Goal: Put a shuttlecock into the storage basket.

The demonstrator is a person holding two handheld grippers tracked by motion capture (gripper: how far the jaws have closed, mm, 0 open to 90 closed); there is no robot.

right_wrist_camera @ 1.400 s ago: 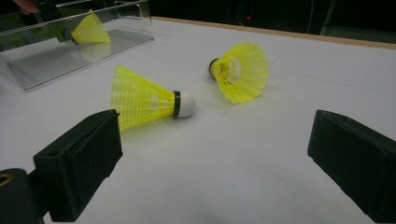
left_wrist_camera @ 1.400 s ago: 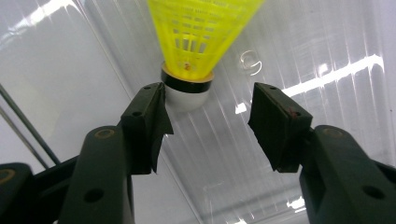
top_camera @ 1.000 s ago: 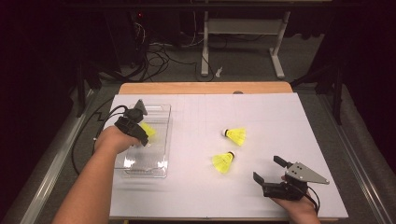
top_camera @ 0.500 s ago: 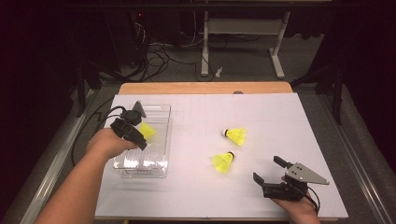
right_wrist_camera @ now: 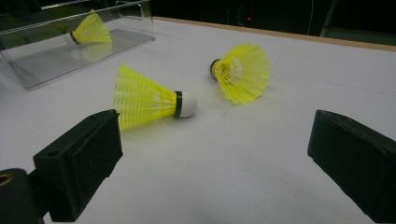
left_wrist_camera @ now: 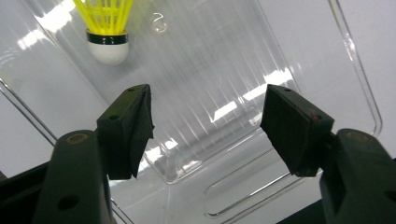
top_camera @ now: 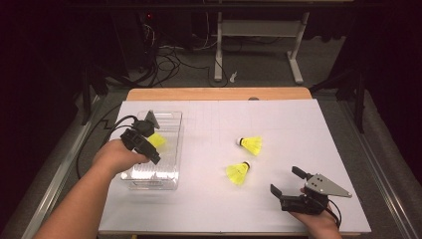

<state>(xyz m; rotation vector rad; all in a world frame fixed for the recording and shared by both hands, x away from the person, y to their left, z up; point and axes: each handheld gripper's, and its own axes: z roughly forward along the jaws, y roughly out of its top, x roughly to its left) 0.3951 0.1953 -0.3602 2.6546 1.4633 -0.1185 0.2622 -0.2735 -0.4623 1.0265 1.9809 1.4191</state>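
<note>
Hovering over the clear plastic bin (top_camera: 171,149) near the desk's left edge, the left gripper (top_camera: 154,149) hangs with its jaws parted and nothing between them; they have just been opening wider, and in the left gripper view the two black pads (left_wrist_camera: 133,128) stand apart above the bin's ribbed transparent floor. A yellow shuttlecock (left_wrist_camera: 107,28) lies inside the bin, released, its white cork toward the gripper and its skirt running away from it; from the high view it shows as a yellow patch (top_camera: 158,140) just beside the gripper's body. The person's left hand (top_camera: 117,157) wraps the gripper's handle, the forearm coming in from the desk's near-left corner and a black cable looping off past the left edge. Out on the white desk (top_camera: 298,129), two more yellow shuttlecocks lie on their sides, near each other but apart: the nearer shuttlecock (top_camera: 238,172) right of the bin toward the near edge, the farther shuttlecock (top_camera: 251,145) a little beyond it. The right gripper (top_camera: 286,180) rests by the near-right corner in the right hand (top_camera: 316,219), jaws spread wide and empty, pointing toward the nearer shuttlecock (right_wrist_camera: 149,100) without touching it.
</note>
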